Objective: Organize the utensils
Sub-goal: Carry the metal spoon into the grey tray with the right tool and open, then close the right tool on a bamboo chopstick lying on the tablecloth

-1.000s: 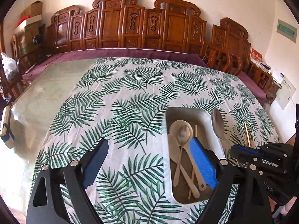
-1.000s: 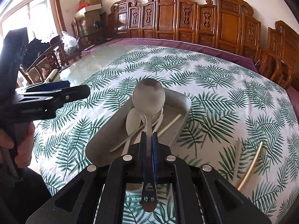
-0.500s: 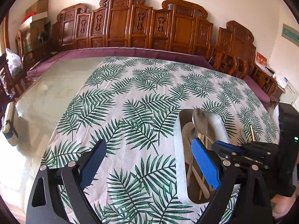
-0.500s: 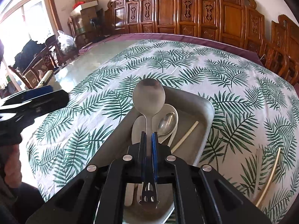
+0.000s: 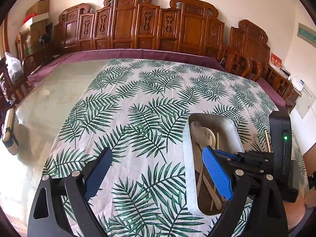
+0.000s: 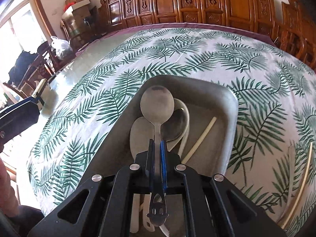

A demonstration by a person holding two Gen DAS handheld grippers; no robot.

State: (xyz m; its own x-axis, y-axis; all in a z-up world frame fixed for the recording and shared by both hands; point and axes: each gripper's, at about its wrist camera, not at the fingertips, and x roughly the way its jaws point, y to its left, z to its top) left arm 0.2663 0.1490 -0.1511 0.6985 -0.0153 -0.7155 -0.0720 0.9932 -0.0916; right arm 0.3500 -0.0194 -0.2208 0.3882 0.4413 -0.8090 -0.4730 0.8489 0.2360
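My right gripper (image 6: 156,144) is shut on the handle of a metal spoon (image 6: 157,106), whose bowl hangs low over the grey tray (image 6: 231,116). Inside the tray lie pale spoons (image 6: 182,118) and a single chopstick (image 6: 199,138). In the left wrist view the same tray (image 5: 186,152) sits to the right, with the right gripper (image 5: 227,155) reaching into it from the right. My left gripper (image 5: 158,173) stands wide open over the leaf-print cloth, nothing between its blue pads.
Two loose chopsticks (image 6: 300,185) lie on the cloth right of the tray. The leaf-print tablecloth (image 5: 138,108) covers a glass-topped table (image 5: 49,98). Carved wooden chairs (image 5: 128,23) line the far side. A small wooden block (image 5: 9,132) sits at the table's left edge.
The right gripper has come down and forward with the spoon, so the tray fills more of its view and the spoon's bowl hangs inside the rim. The left gripper stays open.
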